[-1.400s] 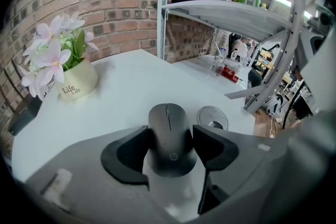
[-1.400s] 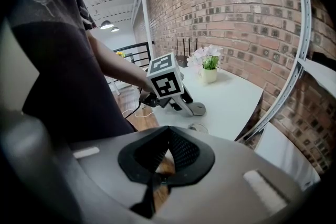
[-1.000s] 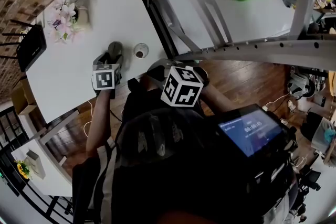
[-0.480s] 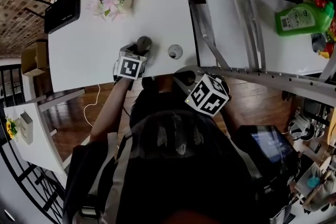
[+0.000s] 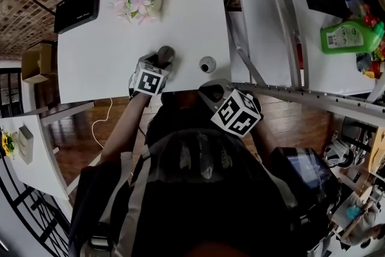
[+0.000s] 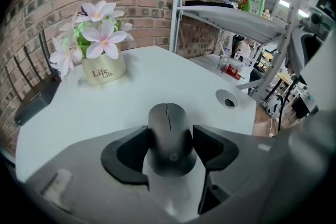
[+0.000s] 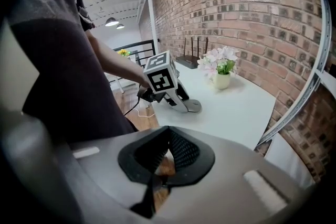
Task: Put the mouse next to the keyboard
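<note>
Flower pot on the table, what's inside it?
Pale pink flowers stick up out of the cream flower pot on the white table. They cover its opening, so whether soil or water is down inside cannot be seen.

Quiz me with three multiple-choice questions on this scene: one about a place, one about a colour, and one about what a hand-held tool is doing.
1. Where does the flower pot stand?
A) on the floor
B) on the white table
C) on the metal shelf

2. What colour is the big bottle?
A) green
B) red
C) blue

3. What is the left tool doing?
A) hanging empty
B) gripping the flower pot
C) gripping the mouse

Answers:
1 B: the pot sits on the tabletop beyond the mouse.
2 A: its body is bright green in the head view.
3 C: the jaws press on both sides of the dark mouse.
</note>
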Demonstrator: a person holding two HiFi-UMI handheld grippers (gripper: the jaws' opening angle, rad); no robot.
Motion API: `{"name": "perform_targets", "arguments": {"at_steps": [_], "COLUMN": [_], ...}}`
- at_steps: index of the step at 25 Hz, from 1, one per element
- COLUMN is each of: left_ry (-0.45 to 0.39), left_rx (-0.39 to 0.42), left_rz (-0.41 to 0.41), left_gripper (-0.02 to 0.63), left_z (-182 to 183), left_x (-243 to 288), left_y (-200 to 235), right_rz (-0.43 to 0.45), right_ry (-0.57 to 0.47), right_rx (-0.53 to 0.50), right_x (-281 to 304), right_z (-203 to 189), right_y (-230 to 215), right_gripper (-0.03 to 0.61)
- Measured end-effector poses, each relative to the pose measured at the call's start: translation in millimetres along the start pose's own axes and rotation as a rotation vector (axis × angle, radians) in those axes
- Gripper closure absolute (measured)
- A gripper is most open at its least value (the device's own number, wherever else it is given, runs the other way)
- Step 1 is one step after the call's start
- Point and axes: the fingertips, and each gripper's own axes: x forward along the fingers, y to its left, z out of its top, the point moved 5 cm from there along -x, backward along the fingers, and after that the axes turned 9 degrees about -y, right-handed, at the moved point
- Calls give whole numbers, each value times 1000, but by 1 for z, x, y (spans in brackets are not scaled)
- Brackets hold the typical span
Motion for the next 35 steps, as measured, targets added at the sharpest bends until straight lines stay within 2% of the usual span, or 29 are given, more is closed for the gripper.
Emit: {"name": "perform_targets", "arguments": {"at_steps": [4,10,15,21,35], "left_ry": [-49,22,-9,-51,-88], "left_rx": [61,134,106,35,12], "left_rz": [-32,-88,-100,-59,-43], "left_gripper": [333,333,337,349,351], "left_z": [6,11,8,-1,-25], "left_x": [1,11,9,1,-25], "left_y": [-2,-3,0,17,54], "right_rz": [-5,-19,-40,-61,-55], "right_ry": [7,23,34,50,74], "right_rx": [-1,4,13,12,6], "right_x": [6,11,14,23,63], "right_z": [6,10,15,24,52], "right_y": [1,1,2,7,37], "right_gripper": [572,572,572,572,573]}}
